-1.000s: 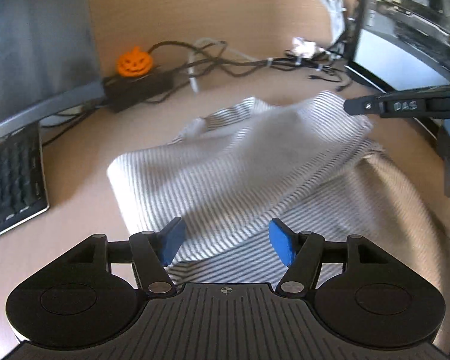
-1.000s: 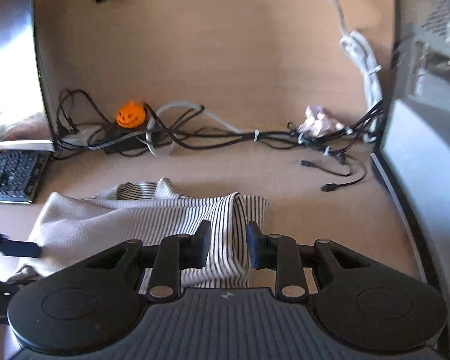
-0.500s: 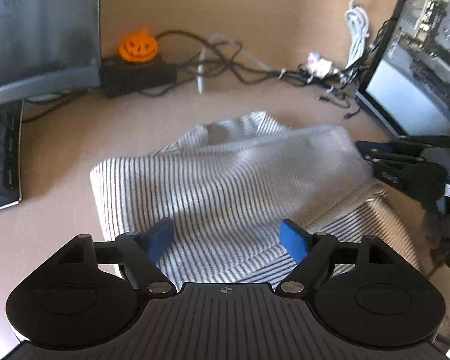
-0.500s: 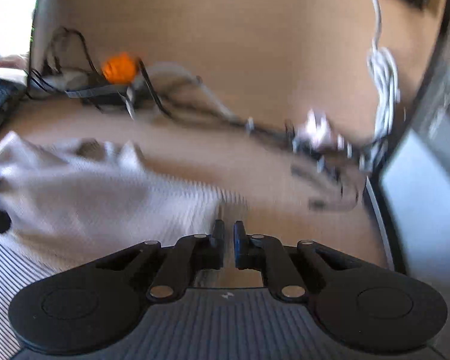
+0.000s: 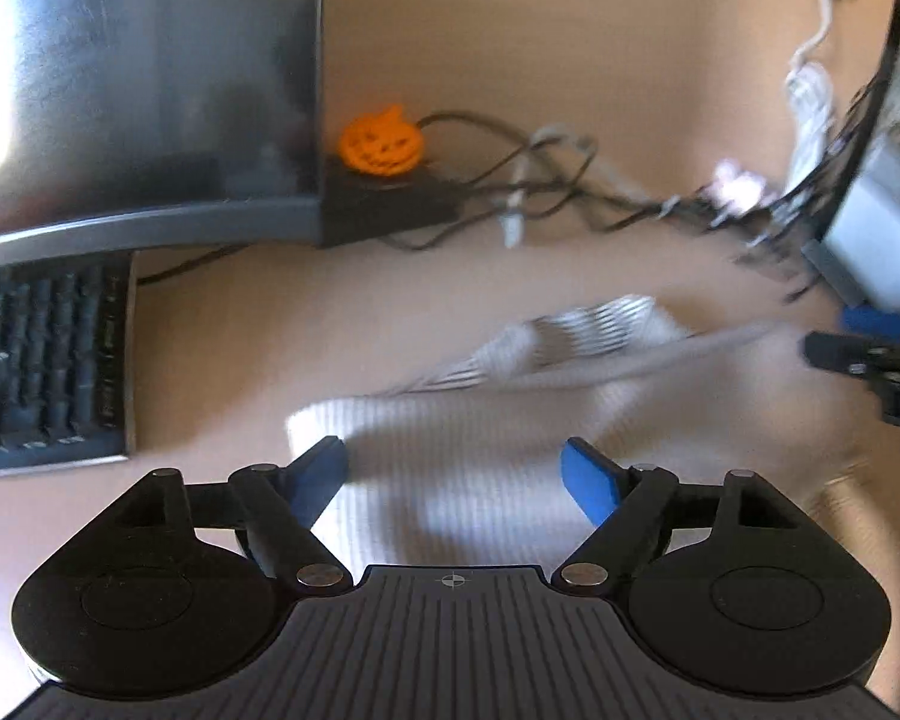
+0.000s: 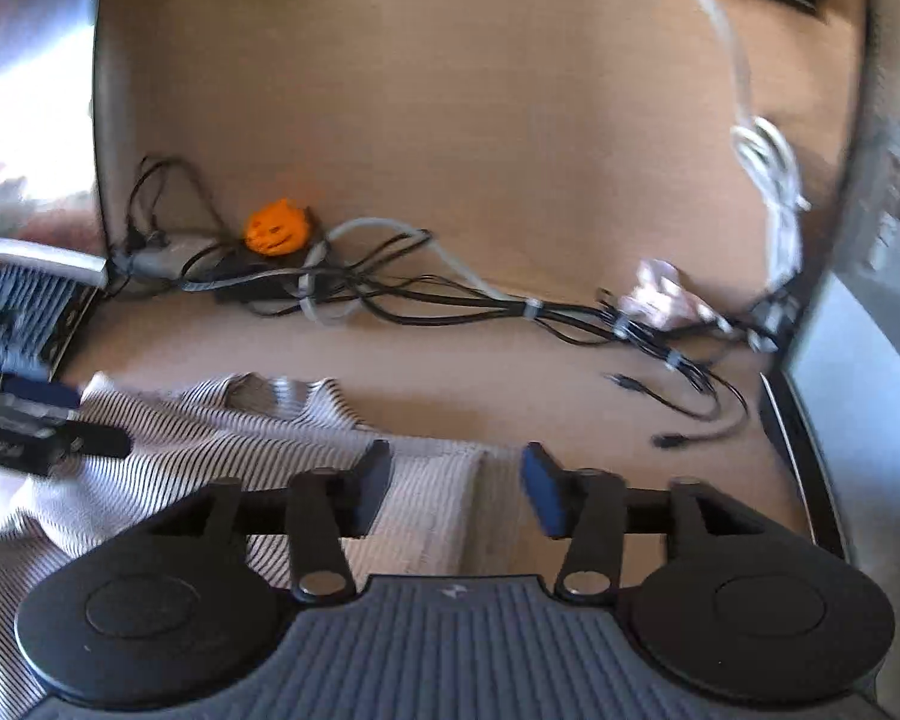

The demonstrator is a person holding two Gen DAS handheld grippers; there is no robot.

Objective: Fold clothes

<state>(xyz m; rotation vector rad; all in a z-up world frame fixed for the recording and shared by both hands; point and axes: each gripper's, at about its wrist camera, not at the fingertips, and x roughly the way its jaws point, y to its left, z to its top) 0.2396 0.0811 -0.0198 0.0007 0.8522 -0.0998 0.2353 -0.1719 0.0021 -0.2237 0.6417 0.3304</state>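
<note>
Desk (image 6: 510, 360): striped garment (image 5: 468, 474) under both spread tools.

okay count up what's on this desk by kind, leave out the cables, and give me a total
Striped garment: 1
Pumpkin: 1
Keyboard: 1
Monitors: 2
Grippers, left and right: 2
Total: 7
</note>
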